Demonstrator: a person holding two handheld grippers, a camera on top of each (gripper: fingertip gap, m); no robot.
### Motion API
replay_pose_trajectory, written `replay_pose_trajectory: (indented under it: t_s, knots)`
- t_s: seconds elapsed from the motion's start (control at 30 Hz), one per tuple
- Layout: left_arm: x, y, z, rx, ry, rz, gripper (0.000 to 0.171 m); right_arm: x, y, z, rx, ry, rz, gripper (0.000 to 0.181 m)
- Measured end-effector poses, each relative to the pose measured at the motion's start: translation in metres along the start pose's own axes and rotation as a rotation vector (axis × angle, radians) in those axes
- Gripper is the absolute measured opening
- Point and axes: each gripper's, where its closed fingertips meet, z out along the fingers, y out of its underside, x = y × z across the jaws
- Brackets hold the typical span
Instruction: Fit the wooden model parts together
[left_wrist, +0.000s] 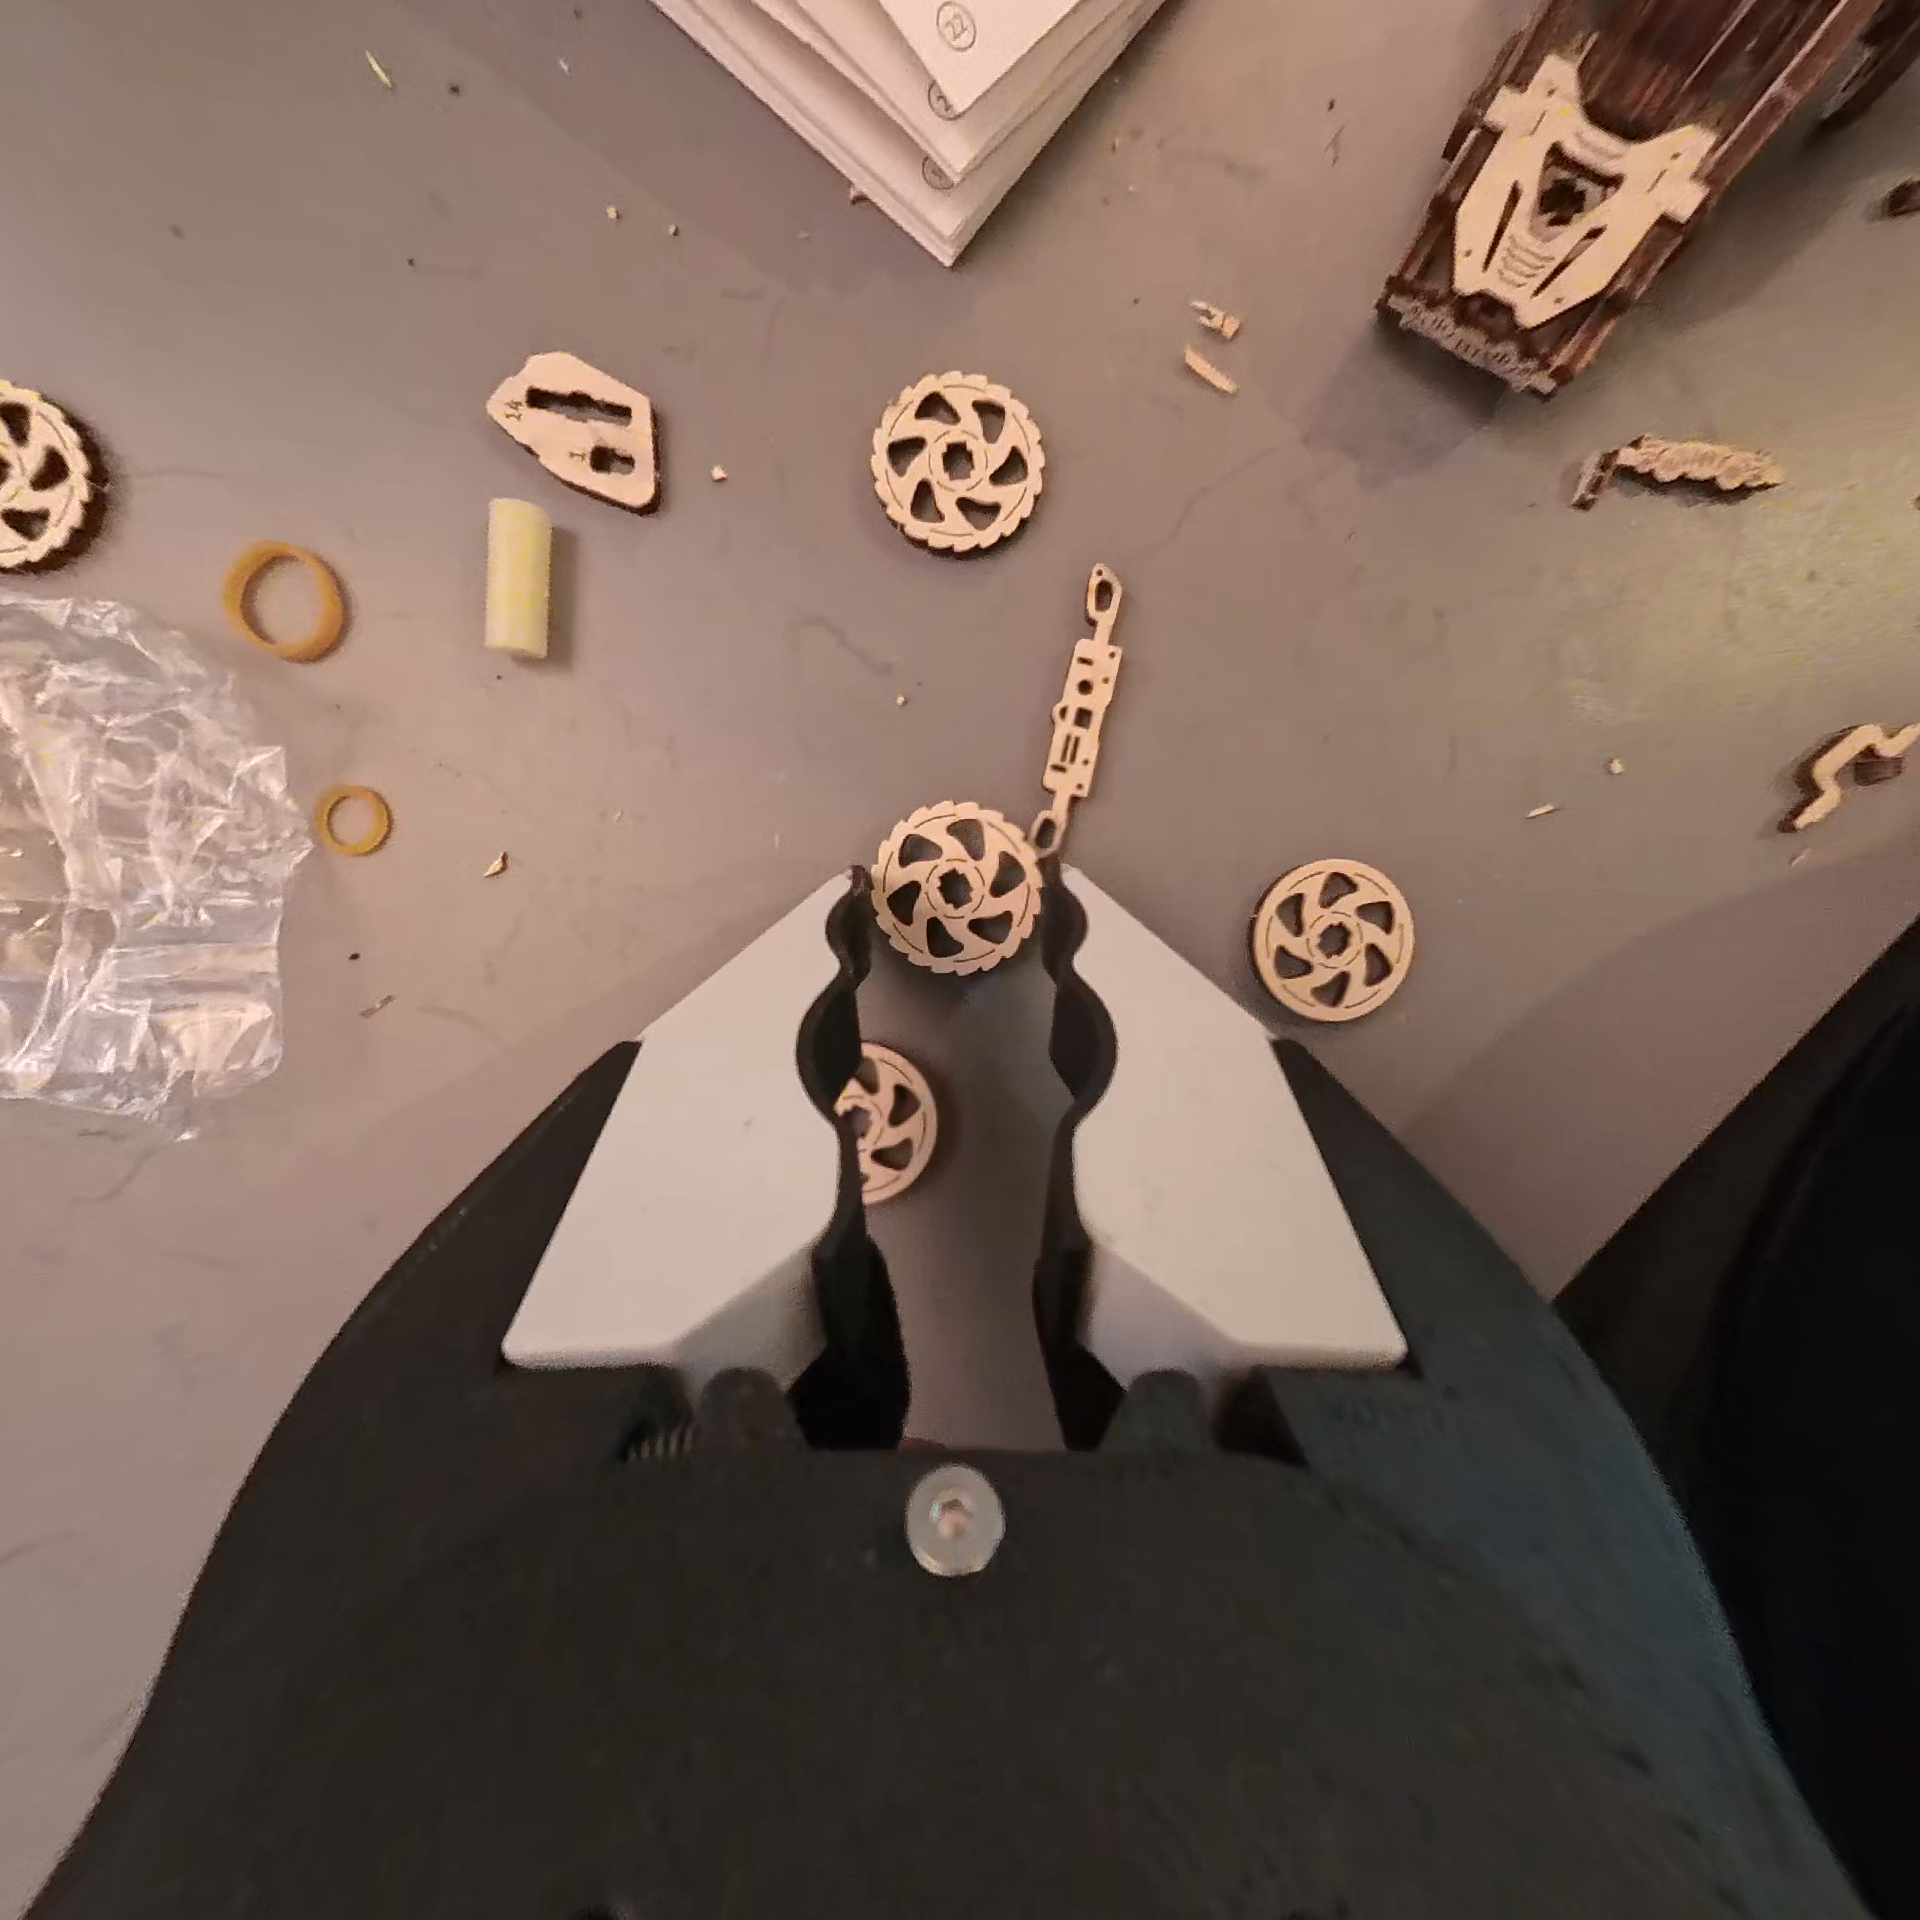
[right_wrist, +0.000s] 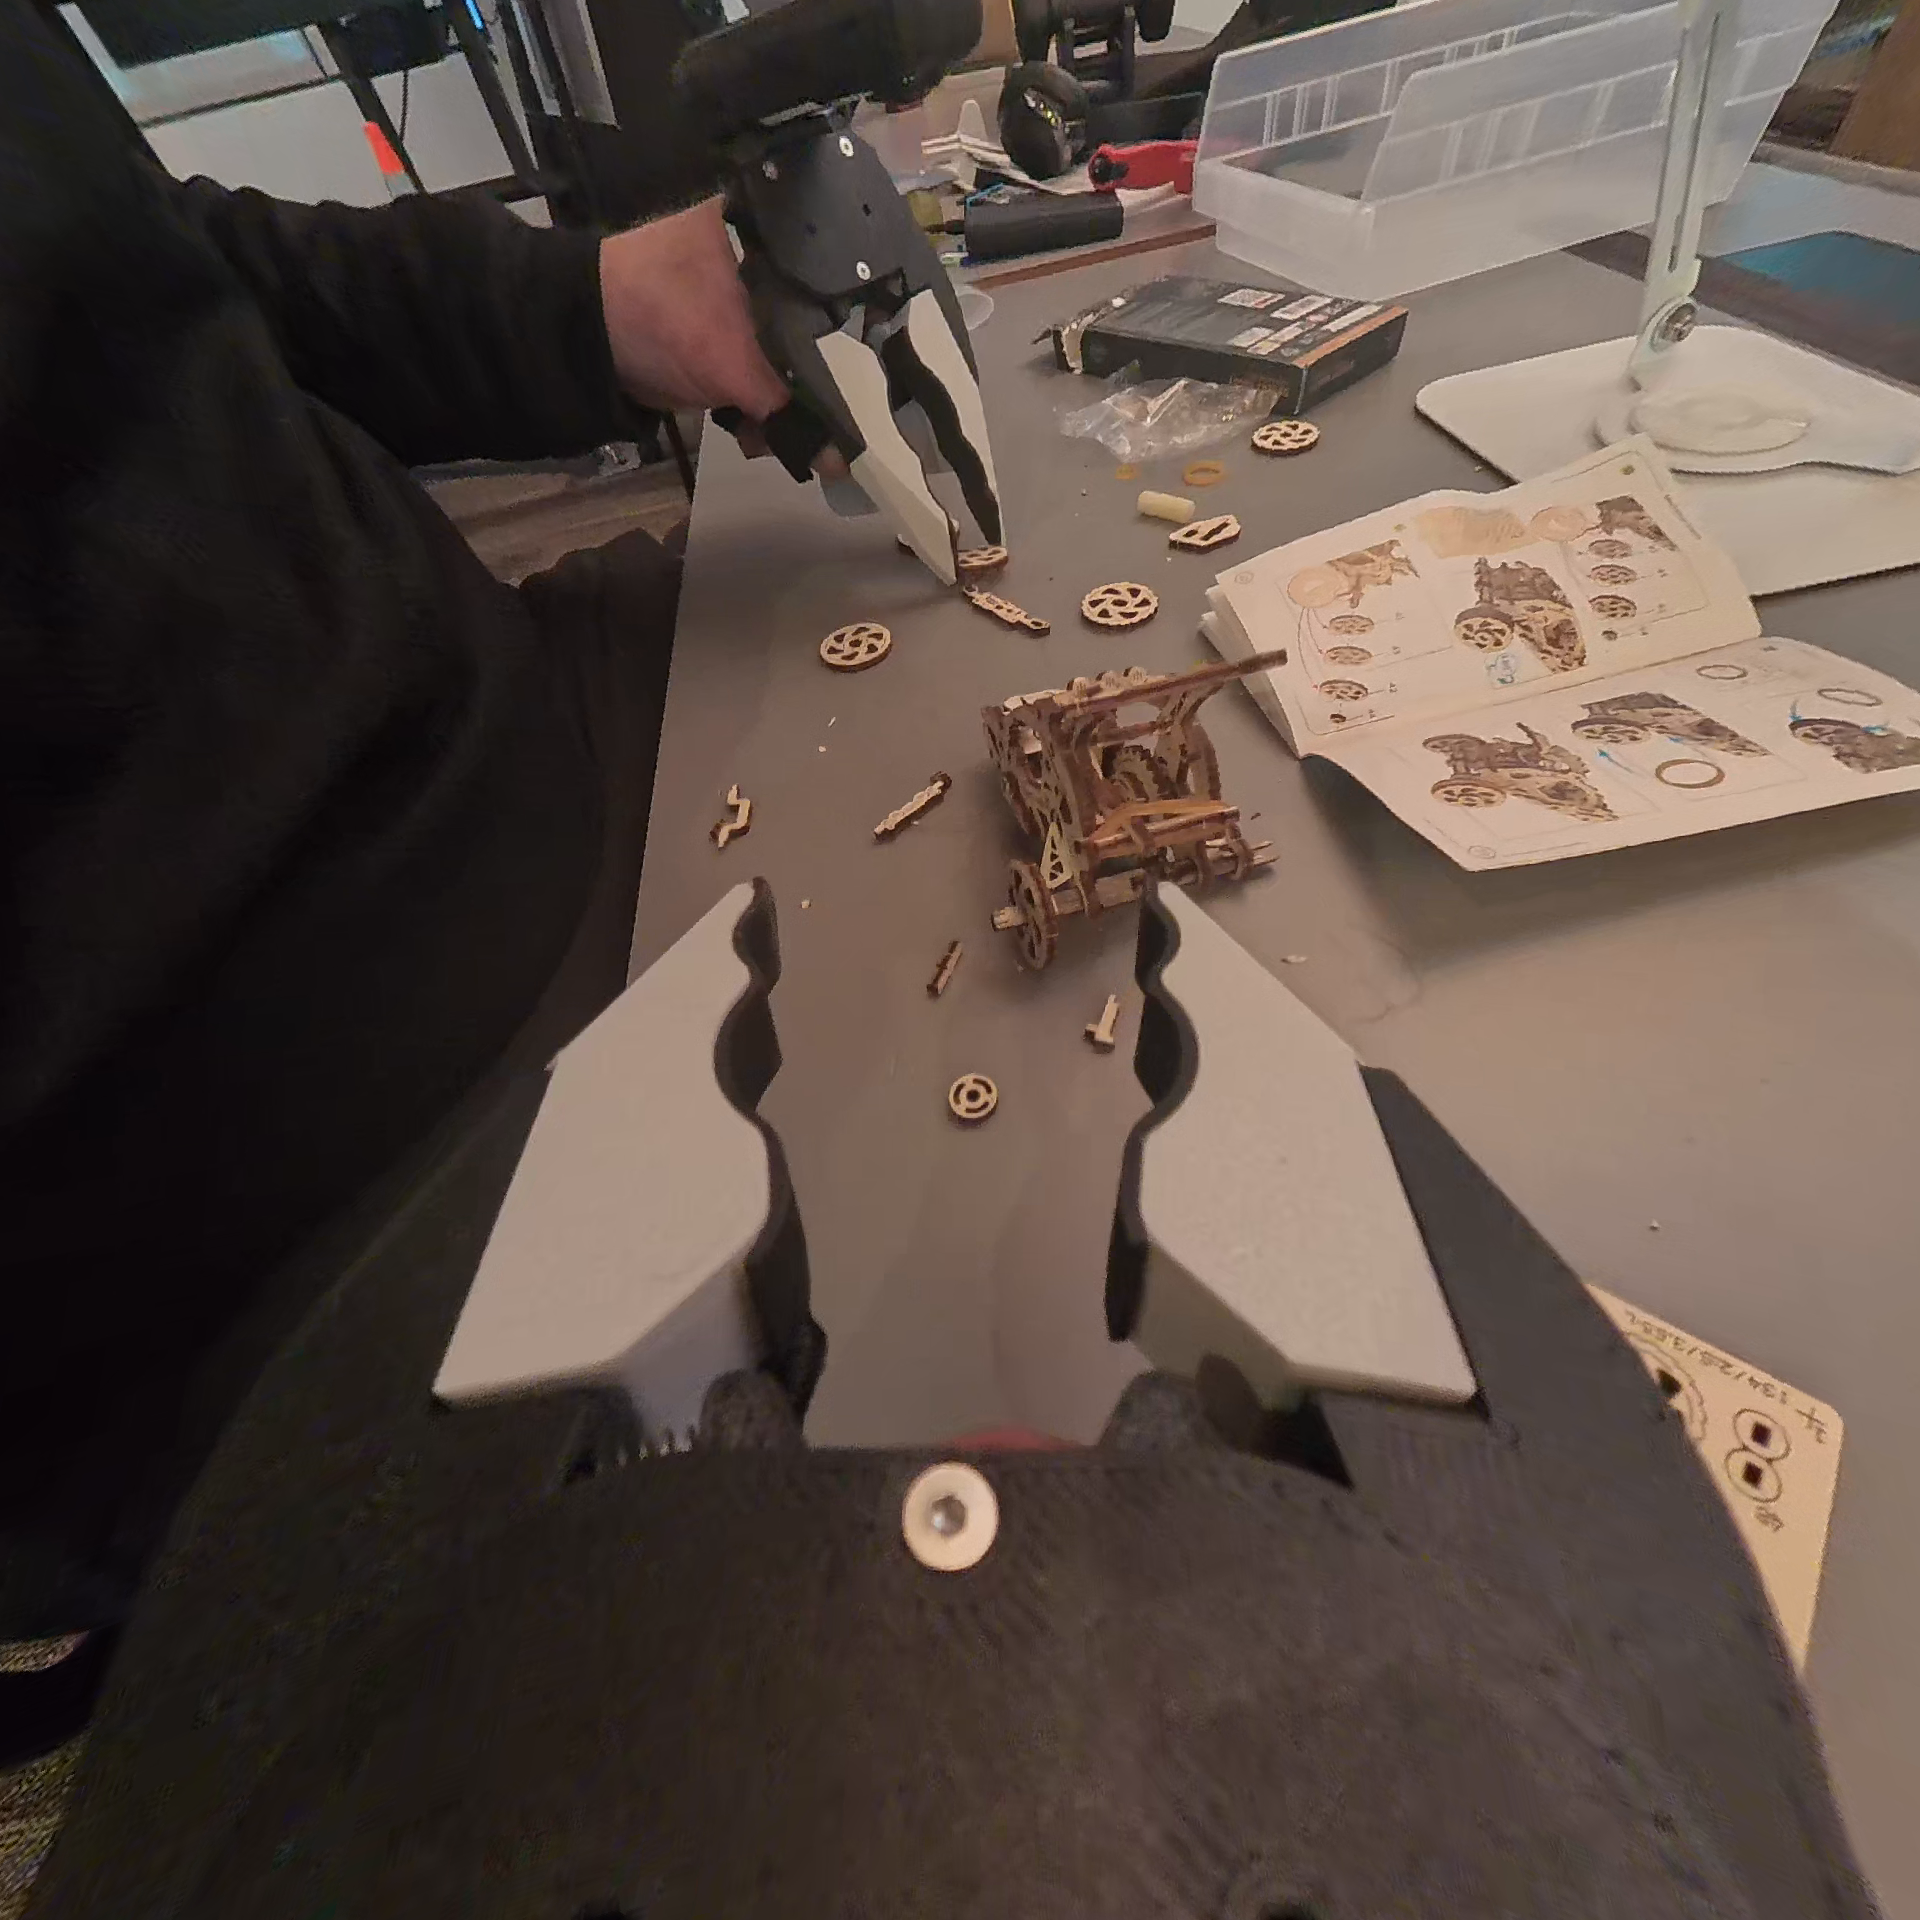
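Note:
My left gripper (left_wrist: 956, 881) points down at the grey table (left_wrist: 623, 790), its jaws pressed against both sides of a toothed wooden wheel (left_wrist: 956, 899) lying flat there. It also shows in the right wrist view (right_wrist: 971, 551), held by a hand, tips at the table. A slim wooden strip (left_wrist: 1086, 717) lies just past the wheel. My right gripper (right_wrist: 958, 899) is open and empty, low over the near table. The part-built wooden model (right_wrist: 1117, 800) stands just beyond its right finger. Another toothed wheel (left_wrist: 956, 468), a smooth wheel (left_wrist: 1333, 940) and a half-hidden wheel (left_wrist: 888, 1122) lie loose.
An open instruction booklet (right_wrist: 1558, 665) lies right of the model. Two rubber bands (left_wrist: 286, 601), a pale cylinder (left_wrist: 517, 577), a slotted plate (left_wrist: 577, 431) and a crumpled plastic bag (left_wrist: 125, 862) lie left. A small gear (right_wrist: 972, 1097) and pins (right_wrist: 943, 968) lie between my right fingers. Tip to tip, the grippers are about 30 cm apart.

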Motion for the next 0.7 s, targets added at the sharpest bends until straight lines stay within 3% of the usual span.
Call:
replay_pose_trajectory:
  t_s: [0.17,0.27,0.37,0.5,0.6,0.7]
  knots:
    - [0.011,-0.035,-0.026,0.208,0.063,-0.087,0.03,-0.003,-0.021,0.003,0.015,0.064,-0.099,0.066]
    - [0.052,-0.082,-0.05,0.416,0.291,-0.162,0.03,-0.024,-0.044,0.014,0.025,0.066,-0.221,0.061]
    - [0.1,-0.119,-0.061,0.529,0.519,-0.182,0.03,-0.038,-0.065,0.036,0.023,0.117,-0.317,0.06]
    - [0.151,-0.15,-0.065,0.611,0.833,-0.275,0.03,-0.033,-0.068,0.062,-0.062,0.249,-0.461,0.062]
    - [0.165,-0.161,-0.067,0.645,1.034,-0.385,0.03,-0.035,-0.074,0.069,-0.039,0.237,-0.475,0.058]
    - [0.171,-0.165,-0.066,0.65,1.124,-0.436,0.029,-0.032,-0.074,0.069,-0.04,0.227,-0.472,0.051]
